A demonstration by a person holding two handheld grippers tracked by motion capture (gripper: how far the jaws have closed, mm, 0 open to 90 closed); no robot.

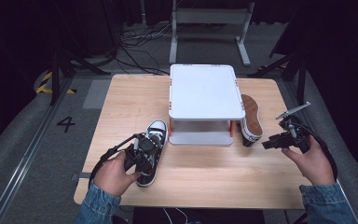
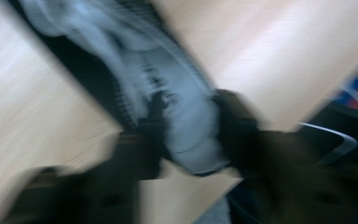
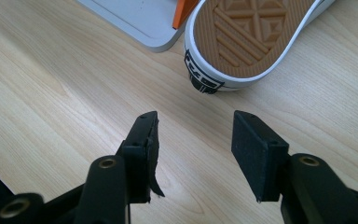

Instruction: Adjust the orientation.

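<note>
A black sneaker (image 1: 157, 130) with a white toe cap stands upright on the wooden table (image 1: 205, 175), just left of the white rack's front. My left gripper (image 1: 144, 149) sits over its middle. In the blurred left gripper view the jaws of this gripper (image 2: 191, 116) press both sides of the sneaker's (image 2: 135, 60) pale inner part, shut on it. A second sneaker (image 1: 251, 116) lies on its side against the rack's right end, its brown sole (image 3: 251, 37) facing me. My right gripper (image 1: 266, 143) (image 3: 193, 135) hovers open a short way in front of that sole, holding nothing.
A white two-level rack (image 1: 205, 91) with orange posts stands at the table's middle back; its lower shelf (image 3: 135, 18) is bare. Bare wood (image 3: 51, 93) lies in front of it. Cables and metal stand legs (image 1: 242, 46) are on the floor beyond the table.
</note>
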